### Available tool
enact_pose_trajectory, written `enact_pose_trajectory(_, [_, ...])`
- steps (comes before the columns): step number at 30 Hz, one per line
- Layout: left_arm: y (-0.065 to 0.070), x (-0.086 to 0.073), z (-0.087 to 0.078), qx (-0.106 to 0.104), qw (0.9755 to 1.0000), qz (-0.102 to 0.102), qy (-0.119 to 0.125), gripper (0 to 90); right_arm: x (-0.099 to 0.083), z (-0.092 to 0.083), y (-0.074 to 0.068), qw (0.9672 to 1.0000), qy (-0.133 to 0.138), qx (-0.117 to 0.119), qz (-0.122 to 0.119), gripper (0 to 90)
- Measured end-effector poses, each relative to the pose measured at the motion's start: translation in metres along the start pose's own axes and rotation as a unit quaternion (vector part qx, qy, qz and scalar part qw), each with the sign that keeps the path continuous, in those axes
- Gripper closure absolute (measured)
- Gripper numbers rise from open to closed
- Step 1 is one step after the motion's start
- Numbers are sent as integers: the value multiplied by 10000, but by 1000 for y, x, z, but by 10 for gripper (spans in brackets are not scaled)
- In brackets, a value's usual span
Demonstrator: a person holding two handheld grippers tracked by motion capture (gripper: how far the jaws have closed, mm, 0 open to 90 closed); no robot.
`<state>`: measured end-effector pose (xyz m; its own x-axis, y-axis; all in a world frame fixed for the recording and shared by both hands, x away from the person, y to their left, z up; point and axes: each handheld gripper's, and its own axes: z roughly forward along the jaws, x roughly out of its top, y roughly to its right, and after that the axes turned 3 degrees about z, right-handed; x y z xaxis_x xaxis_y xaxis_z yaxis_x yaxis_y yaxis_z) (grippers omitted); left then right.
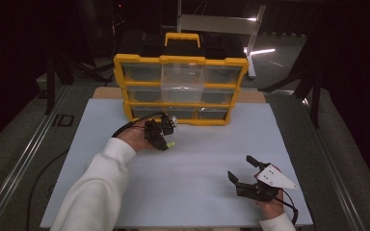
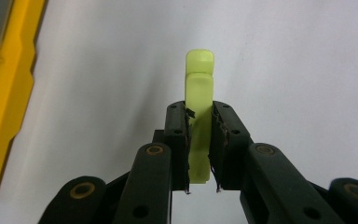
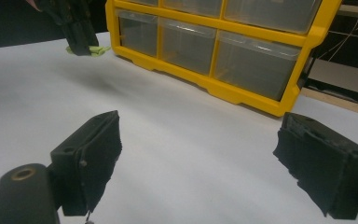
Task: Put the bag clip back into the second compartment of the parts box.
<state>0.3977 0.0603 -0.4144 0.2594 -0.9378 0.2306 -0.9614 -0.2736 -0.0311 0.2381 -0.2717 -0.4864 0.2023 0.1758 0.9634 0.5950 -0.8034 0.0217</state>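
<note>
My left gripper (image 2: 199, 121) is shut on a small pale yellow-green plastic piece (image 2: 199, 84), whose tip sticks out past the pads. In the high view that left gripper (image 1: 164, 142) hangs just above the white board, in front of the yellow drawer cabinet (image 1: 180, 89), with the yellow-green piece (image 1: 171, 144) at its tip. My right gripper (image 1: 241, 168) rests low near the board's front right, open, with nothing between its black pads (image 3: 98, 154). From the right gripper view the left gripper (image 3: 85, 46) and the yellow-green piece (image 3: 95, 50) appear at the upper left, lifted off the board.
The yellow cabinet (image 3: 223, 88) has rows of clear drawers, and its middle top drawer (image 1: 182, 74) is pulled out. It stands at the far edge of the white board (image 1: 197, 159). Dark floor and metal rails surround the board.
</note>
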Motion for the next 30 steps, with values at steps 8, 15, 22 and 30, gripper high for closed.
enact_pose_trajectory(8, [0,-5,-7,-11,10000,-36,53,786,0,0,1,10000,44,-12,20,130])
enact_pose_trajectory(15, [-1,-10,-18,23,9998,-80,194,786,1,-1,2,9999,88,-63,49,114])
enact_pose_trajectory(22, [-1,-13,-33,108,9995,-68,278,785,1,-2,2,9999,127,-65,36,108])
enact_pose_trajectory(30, [-1,-12,-50,192,9993,5,331,785,1,-2,2,9999,101,-111,41,104])
